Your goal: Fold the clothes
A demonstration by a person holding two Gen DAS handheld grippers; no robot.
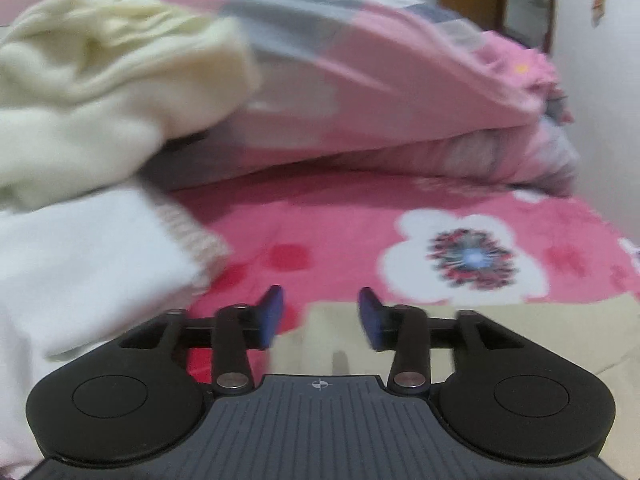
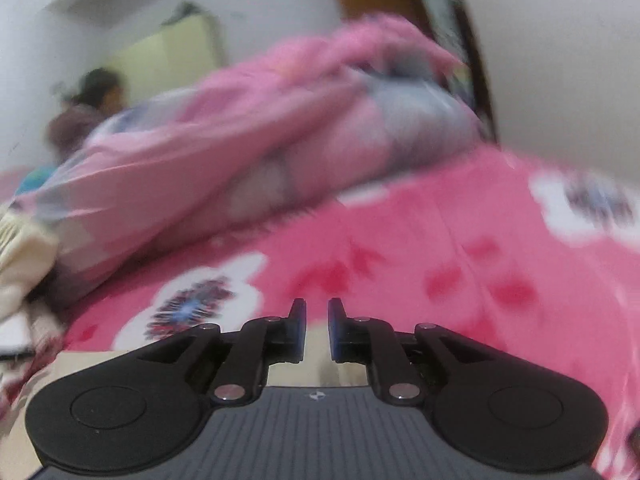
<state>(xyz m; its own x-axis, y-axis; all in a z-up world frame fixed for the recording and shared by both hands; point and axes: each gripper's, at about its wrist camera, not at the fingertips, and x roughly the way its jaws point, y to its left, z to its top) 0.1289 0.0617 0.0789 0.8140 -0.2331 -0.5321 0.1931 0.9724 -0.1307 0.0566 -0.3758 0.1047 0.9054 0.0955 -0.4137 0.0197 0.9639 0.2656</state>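
Fingers: left gripper point(image 1: 320, 316) spread wide, holding nothing; right gripper point(image 2: 317, 330) parted narrowly, also holding nothing. Clothes: white garment point(image 1: 80, 264) under cream knit point(image 1: 100, 92), far left on bedsheet point(image 1: 320, 232). Risk: blurred views, pinching sheet along with cloth

1. No words, numbers or brand names can be read in either view; both are blurred.
2. The left gripper body point(image 1: 320, 420) carries a small white crosshair mark, not lettering.
3. The right gripper body point(image 2: 316, 424) carries a small white emblem, too small to make out.
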